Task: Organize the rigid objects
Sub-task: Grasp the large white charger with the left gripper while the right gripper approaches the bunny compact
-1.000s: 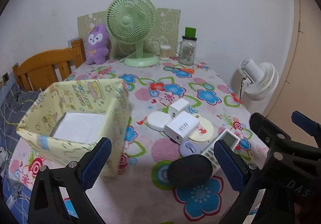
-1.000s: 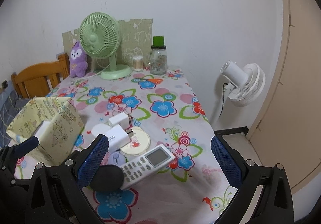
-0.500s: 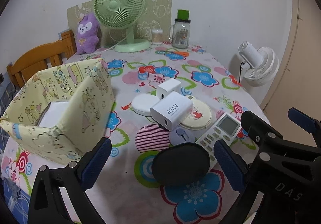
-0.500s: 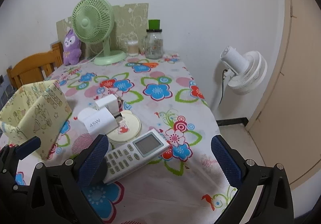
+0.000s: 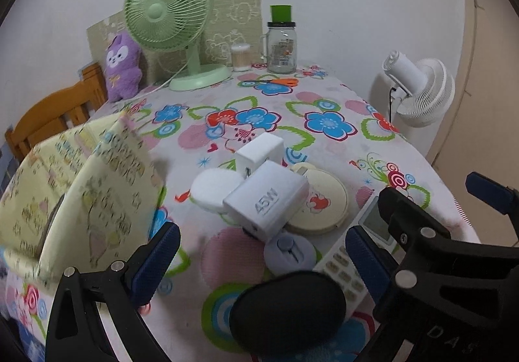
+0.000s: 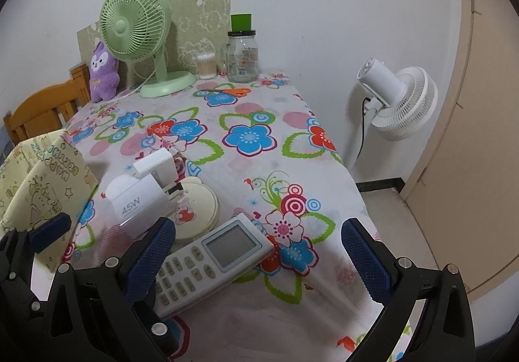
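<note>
A pile of small items lies on the flowered tablecloth: a white 45W charger point(image 5: 267, 198) point(image 6: 138, 204), a smaller white plug point(image 5: 259, 154), a white round case point(image 5: 214, 188), a cream round disc point(image 5: 319, 203) point(image 6: 196, 211), a small lilac round item point(image 5: 290, 253), a black oval case point(image 5: 288, 311) and a white remote point(image 6: 211, 259) point(image 5: 356, 251). A yellow fabric box point(image 5: 81, 193) point(image 6: 35, 180) stands at the left. My left gripper point(image 5: 259, 264) is open, low over the black case. My right gripper point(image 6: 256, 259) is open around the remote.
At the table's far end stand a green desk fan point(image 5: 172, 27), a purple plush point(image 5: 123, 65), a cotton swab jar point(image 5: 240, 56) and a glass jar point(image 5: 281, 43). A wooden chair point(image 5: 48, 117) is at the left. A white floor fan point(image 6: 394, 99) stands beyond the right edge.
Both grippers have moved forward and down toward the pile. The black case now sits between my left fingers and the remote between my right fingers. Both stay open.
</note>
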`<move>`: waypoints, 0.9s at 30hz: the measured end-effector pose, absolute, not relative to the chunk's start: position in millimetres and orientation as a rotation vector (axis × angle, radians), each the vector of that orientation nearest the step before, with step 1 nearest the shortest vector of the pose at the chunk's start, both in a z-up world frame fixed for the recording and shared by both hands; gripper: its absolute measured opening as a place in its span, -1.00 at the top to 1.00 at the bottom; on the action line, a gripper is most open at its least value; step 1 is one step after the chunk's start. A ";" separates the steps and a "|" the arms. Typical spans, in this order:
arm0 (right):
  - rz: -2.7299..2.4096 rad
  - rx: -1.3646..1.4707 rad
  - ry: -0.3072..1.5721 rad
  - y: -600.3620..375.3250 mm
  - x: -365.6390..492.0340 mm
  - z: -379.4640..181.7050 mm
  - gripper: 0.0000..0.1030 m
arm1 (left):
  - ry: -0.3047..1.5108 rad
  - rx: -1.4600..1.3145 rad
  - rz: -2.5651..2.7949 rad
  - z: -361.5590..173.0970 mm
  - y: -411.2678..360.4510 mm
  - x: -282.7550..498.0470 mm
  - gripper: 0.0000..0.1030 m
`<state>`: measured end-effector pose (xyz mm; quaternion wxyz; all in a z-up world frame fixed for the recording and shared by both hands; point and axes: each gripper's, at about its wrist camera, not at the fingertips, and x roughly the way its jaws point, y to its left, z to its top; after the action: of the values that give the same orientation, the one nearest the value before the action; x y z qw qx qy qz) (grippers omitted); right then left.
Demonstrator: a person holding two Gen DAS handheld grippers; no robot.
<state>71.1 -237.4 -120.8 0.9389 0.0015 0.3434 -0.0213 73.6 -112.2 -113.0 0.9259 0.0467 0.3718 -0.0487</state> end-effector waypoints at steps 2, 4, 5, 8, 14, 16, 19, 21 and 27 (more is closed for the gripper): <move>-0.047 0.014 0.703 -238.9 75.3 -121.5 -1.00 | 0.767 0.099 -0.113 -113.8 -112.8 79.7 -0.99; -0.048 0.023 0.710 -239.8 80.4 -122.7 -1.00 | 0.771 0.101 -0.111 -115.0 -112.0 85.3 -0.99; -0.050 0.024 0.712 -239.5 81.4 -123.3 -1.00 | 0.772 0.102 -0.111 -115.8 -111.6 87.6 -0.99; -0.050 0.024 0.716 -237.5 87.8 -125.9 -1.00 | 0.782 0.113 -0.126 -118.9 -111.2 95.9 -0.99; -0.051 0.057 0.731 -236.6 101.0 -129.3 -1.00 | 0.787 0.119 -0.150 -120.4 -111.0 110.2 -0.96; -0.055 0.054 0.733 -235.4 104.8 -130.3 -1.00 | 0.794 0.126 -0.147 -122.0 -111.0 115.7 -0.96; -0.058 0.039 0.741 -231.2 110.9 -132.1 -1.00 | 0.821 0.140 -0.130 -127.5 -110.6 124.2 -0.82; -0.051 0.029 0.750 -228.3 114.0 -133.9 -1.00 | 0.838 0.141 -0.134 -130.8 -110.5 127.3 -0.71; -0.040 0.030 0.761 -225.3 119.0 -137.8 -1.00 | 0.817 0.150 -0.146 -130.2 -111.7 123.6 -0.18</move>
<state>119.0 -225.3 -137.8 0.9281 0.0145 0.3715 -0.0195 123.6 -111.7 -130.2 0.9124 0.0726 0.3964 -0.0710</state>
